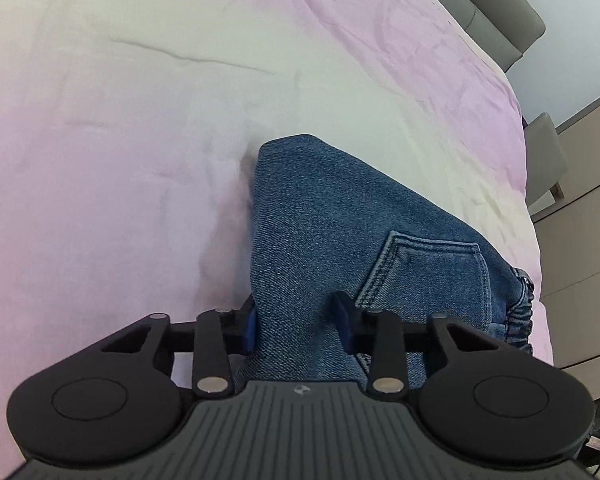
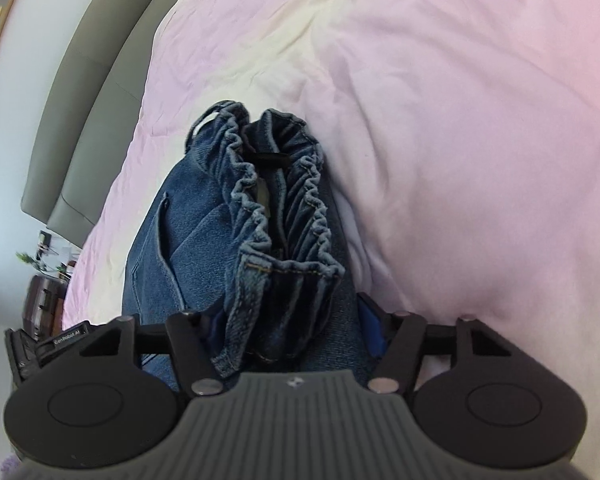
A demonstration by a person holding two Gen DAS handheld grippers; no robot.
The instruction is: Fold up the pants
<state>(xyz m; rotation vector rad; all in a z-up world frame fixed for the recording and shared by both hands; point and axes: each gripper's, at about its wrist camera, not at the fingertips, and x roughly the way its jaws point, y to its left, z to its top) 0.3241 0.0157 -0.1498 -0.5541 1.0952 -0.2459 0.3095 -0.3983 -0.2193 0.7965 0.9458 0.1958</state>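
Blue denim pants [image 1: 340, 216], coarse-woven with a stitched patch pocket [image 1: 428, 276] and a ruffled elastic waistband [image 2: 276, 208], are lying bunched on the bed [image 1: 140, 120], whose pale pink sheet is creasing softly. The left claw [image 1: 296, 320] is gripping a leg fold; the right claw [image 2: 288, 320] is pinching the waistband end.

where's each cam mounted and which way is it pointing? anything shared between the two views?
Left wrist: on the left tongs, looking along its fingers down at the jeans, pocket side; own fingers clamp denim.
Right wrist: on the right tongs, looking down at the elastic waistband; own fingers clamp denim.
Shared: the same jeans, pink bedsheet, grey headboard.
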